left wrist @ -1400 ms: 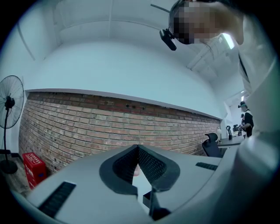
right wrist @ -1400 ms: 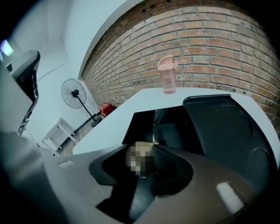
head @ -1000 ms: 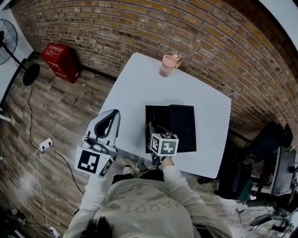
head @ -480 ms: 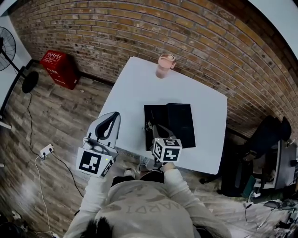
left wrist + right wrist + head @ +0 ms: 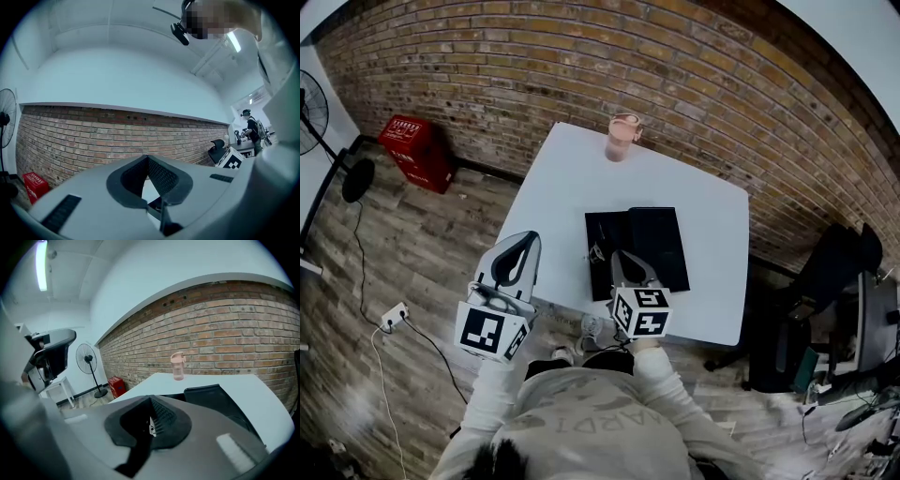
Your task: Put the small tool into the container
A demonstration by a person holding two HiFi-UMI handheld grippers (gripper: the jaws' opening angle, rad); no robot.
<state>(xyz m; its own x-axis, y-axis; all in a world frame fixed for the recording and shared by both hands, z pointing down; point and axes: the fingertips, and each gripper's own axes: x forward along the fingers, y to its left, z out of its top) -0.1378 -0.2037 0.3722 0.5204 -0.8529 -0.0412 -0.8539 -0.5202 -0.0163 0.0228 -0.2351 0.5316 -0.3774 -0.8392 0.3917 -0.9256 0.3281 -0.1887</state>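
Jaws: right gripper (image 5: 619, 257) pinches small silvery tool (image 5: 152, 427), w/ open black container (image 5: 661, 244) just ahead & below at white table's (image 5: 712, 225) near edge; left gripper (image 5: 148, 158) clenched empty.

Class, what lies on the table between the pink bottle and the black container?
Nothing: only bare white table separates the pink bottle from the black container, clearest in the head view.
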